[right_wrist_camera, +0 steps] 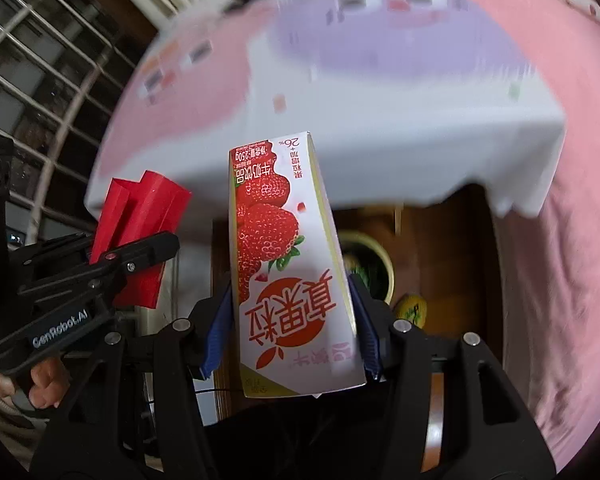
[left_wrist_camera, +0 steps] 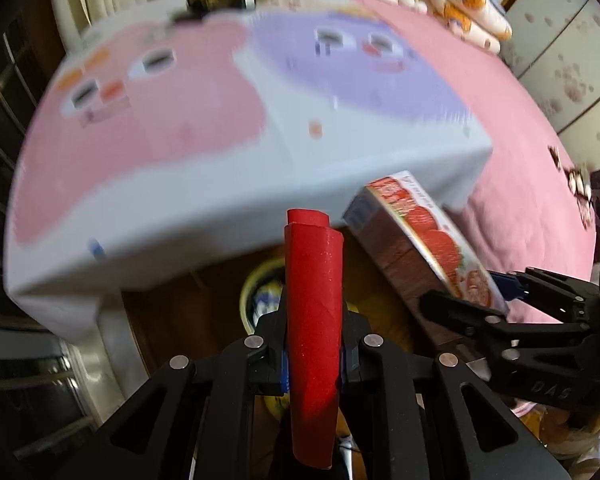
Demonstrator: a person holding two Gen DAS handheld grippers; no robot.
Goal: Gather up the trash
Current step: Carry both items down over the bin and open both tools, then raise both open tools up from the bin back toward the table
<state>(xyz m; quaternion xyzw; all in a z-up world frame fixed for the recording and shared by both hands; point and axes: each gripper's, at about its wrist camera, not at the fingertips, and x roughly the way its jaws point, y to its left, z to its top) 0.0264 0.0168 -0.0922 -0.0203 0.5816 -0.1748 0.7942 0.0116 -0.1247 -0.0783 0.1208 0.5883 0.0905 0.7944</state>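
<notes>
My left gripper (left_wrist_camera: pixel 312 344) is shut on a folded piece of red paper (left_wrist_camera: pixel 314 320), which stands upright between its pads. The same red paper (right_wrist_camera: pixel 140 216) and left gripper (right_wrist_camera: pixel 148 252) show at the left of the right wrist view. My right gripper (right_wrist_camera: pixel 290 328) is shut on a strawberry milk carton (right_wrist_camera: pixel 284 264), white with red berries, held lengthwise. In the left wrist view the carton (left_wrist_camera: pixel 424 240) and right gripper (left_wrist_camera: pixel 472 300) appear at the right. Both grippers point steeply down beside a table corner.
A table draped in a pink, purple and white cloth (left_wrist_camera: pixel 260 140) fills the upper view, blurred. Below its corner on the brown wooden floor stands a round yellow-rimmed bin (right_wrist_camera: pixel 380 264). A pink bedcover (left_wrist_camera: pixel 520 140) lies to the right, a barred window (right_wrist_camera: pixel 40 80) to the left.
</notes>
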